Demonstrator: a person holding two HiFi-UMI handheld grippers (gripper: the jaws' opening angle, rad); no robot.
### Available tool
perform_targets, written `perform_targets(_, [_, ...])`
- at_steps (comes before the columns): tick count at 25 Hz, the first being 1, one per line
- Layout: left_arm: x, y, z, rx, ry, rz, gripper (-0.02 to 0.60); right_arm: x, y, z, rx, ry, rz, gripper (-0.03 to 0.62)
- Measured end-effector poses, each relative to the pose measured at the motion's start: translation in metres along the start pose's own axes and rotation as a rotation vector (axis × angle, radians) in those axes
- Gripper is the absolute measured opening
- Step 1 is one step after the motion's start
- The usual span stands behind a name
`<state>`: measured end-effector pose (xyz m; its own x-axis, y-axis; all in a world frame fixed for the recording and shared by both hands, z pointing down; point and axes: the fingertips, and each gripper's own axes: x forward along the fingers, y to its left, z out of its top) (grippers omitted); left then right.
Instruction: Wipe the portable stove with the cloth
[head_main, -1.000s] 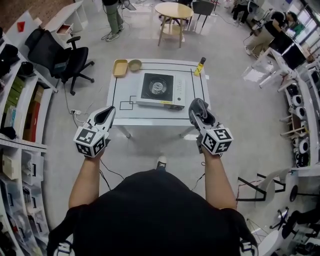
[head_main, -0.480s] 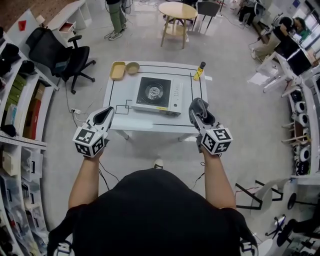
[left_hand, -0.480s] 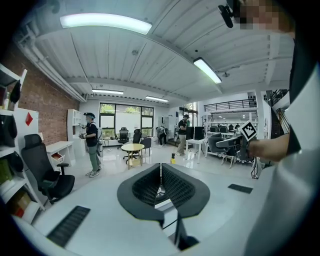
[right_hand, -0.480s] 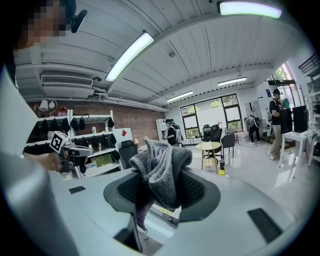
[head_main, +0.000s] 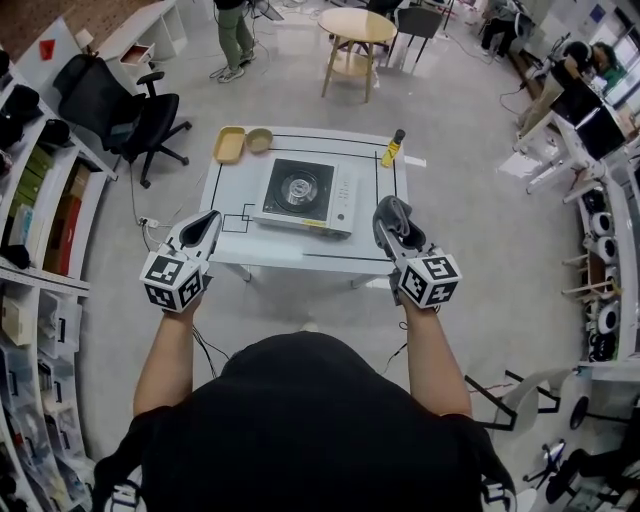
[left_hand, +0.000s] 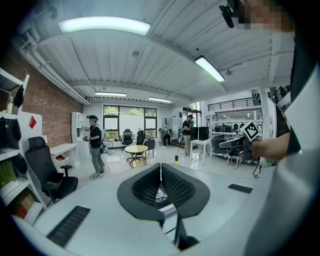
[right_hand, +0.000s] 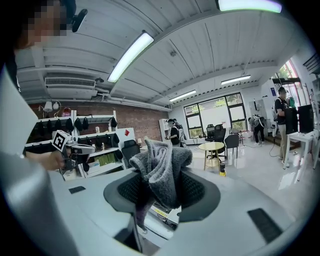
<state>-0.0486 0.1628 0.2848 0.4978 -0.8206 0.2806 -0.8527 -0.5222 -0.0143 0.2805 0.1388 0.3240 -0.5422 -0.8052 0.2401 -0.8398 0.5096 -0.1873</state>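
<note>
The stove (head_main: 305, 192) sits at the middle of the table (head_main: 235, 180). The cloth (right_hand: 161, 165) is bunched in the clenched right gripper (head_main: 392, 226) over the near right corner. The left gripper (head_main: 205, 228), jaws together and empty, hangs by the near left corner.

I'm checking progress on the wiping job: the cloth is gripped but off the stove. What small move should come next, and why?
Probably reach the right hand-held gripper forward and down toward the portable stove. It is shut on the grey cloth but held in the air near the table's front edge, apart from the stove, so no wiping contact exists yet.
</note>
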Motion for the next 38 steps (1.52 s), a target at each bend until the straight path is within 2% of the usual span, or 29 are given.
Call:
perform_targets(10, [0.019,-0.004,0.000,-0.006,0.001,0.011,0.028,0.013,-0.018,0.006,0.001,-0.011,0.024,0.198])
perform_targets(21, [0.046,0.020,-0.005,-0.029,0.004,0.000,0.029,0.046,-0.027,0.008,0.000,-0.001,0.023,0.198])
perform_targets(29, [0.073,0.064,0.007,-0.023,-0.017,-0.035,0.028,0.085,-0.027,0.021,-0.011,0.001,-0.011,0.198])
perform_targets(38, [0.098,0.145,0.009,-0.042,-0.018,-0.073,0.028,0.156,-0.007,0.035,-0.016,0.025,-0.040,0.198])
